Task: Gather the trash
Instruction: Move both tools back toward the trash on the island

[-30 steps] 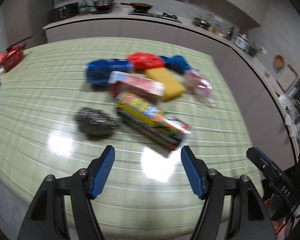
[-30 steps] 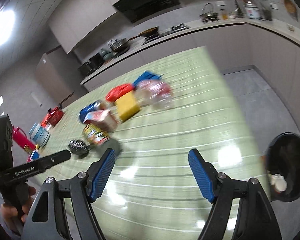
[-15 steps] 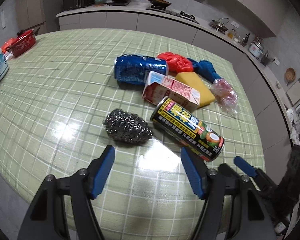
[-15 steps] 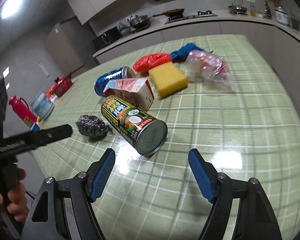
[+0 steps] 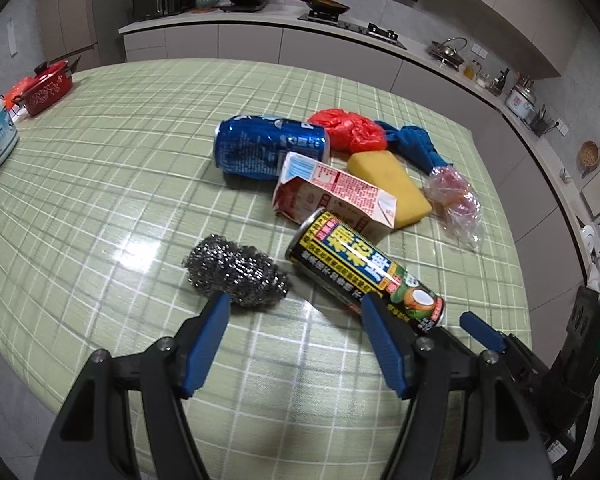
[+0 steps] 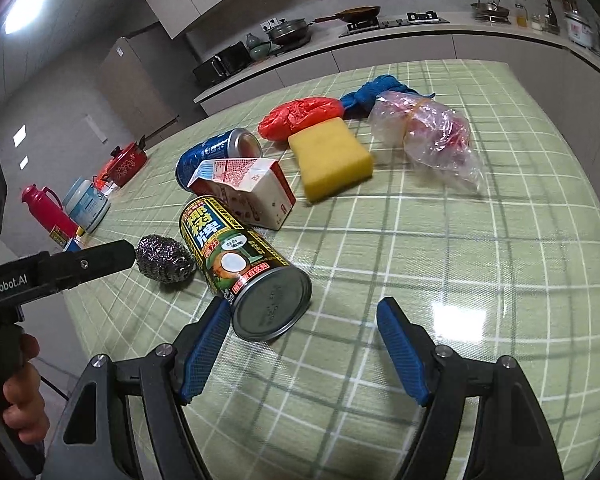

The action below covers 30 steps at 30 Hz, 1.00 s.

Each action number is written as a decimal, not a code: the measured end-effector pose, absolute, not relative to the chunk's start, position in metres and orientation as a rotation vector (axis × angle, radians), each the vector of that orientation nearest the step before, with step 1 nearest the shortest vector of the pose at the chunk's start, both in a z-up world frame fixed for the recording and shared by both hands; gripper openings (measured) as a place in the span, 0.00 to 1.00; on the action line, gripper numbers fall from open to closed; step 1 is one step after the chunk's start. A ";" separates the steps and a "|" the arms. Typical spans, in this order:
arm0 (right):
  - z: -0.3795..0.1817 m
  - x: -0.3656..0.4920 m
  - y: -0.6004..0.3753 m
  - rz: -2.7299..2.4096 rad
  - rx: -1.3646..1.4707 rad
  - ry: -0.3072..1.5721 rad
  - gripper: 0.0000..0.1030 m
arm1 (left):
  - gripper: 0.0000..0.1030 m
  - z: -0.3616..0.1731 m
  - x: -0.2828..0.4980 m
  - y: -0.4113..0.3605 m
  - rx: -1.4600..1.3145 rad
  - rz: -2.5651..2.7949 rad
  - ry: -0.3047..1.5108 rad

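Both wrist views are dim and cool, the far kitchen murky. In the right view a bright rectangular ceiling light [image 6: 26, 4] glows at upper left, blown out to white. The glossy green checked tablecloth [image 6: 500, 240] throws back white glare patches, one beside the right gripper's blue pads and another near the steel wool scourer [image 5: 236, 272] in the left view. Soft shadows sit under the black-and-yellow drink can [image 6: 240, 256] and the yellow sponge block [image 6: 332, 158]. Focus is sharp, with no motion blur. Fisheye distortion bends the counter and grid lines, and black vignetting fills the corners.
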State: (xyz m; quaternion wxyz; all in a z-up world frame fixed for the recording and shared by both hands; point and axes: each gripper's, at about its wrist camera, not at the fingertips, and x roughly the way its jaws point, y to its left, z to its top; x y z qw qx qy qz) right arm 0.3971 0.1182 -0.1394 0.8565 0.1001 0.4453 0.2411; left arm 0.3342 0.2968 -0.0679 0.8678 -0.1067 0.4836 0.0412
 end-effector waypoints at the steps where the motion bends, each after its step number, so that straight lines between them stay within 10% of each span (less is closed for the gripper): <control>1: -0.139 0.398 0.117 0.505 0.213 0.936 0.75 | 0.68 -0.068 0.335 0.297 -0.221 0.087 1.012; 30: -0.130 0.415 0.117 0.148 0.315 0.873 0.75 | 0.68 -0.083 0.379 0.374 -0.167 -0.058 1.059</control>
